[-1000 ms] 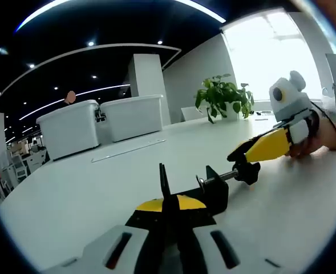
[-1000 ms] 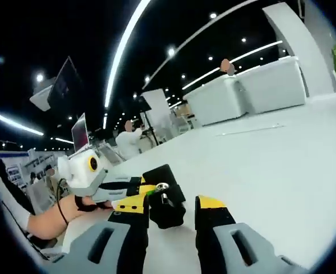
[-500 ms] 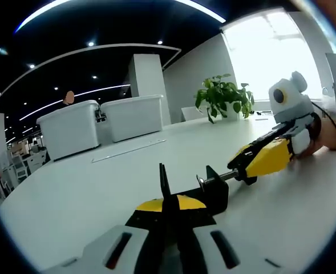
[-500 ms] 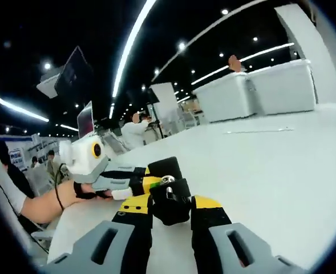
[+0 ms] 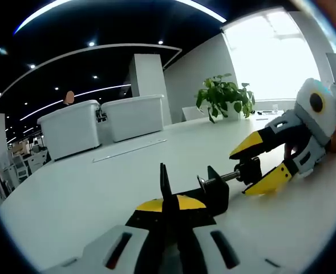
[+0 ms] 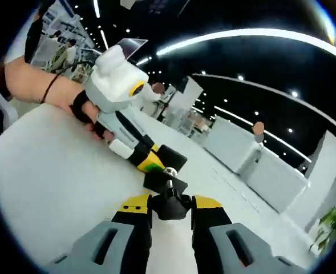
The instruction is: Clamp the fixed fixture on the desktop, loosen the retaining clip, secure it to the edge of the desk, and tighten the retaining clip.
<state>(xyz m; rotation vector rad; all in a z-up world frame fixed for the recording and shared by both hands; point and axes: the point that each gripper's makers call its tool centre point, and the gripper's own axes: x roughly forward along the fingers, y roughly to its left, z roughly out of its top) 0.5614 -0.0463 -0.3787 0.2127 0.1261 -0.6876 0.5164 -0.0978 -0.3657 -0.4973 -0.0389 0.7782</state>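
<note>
A black clamp fixture lies on the white table. Its thin upright plate rises between the jaws of my left gripper, which is shut on it. A threaded screw runs right from the fixture to a black knob. My right gripper comes in from the right, one yellow jaw above the knob and one below, shut on it. In the right gripper view the knob sits pinched in my right gripper. Beyond it my left gripper, held by a hand, grips the fixture.
Two white storage bins and a potted plant stand at the table's far side, and a thin pale strip lies in front of the bins. The table's edge runs close beside the person's arm. People stand in the background.
My right gripper has closed on the knob and rolled around it, its jaws now one above the other. The right gripper view has rolled with it. The left gripper and fixture have stayed put.
</note>
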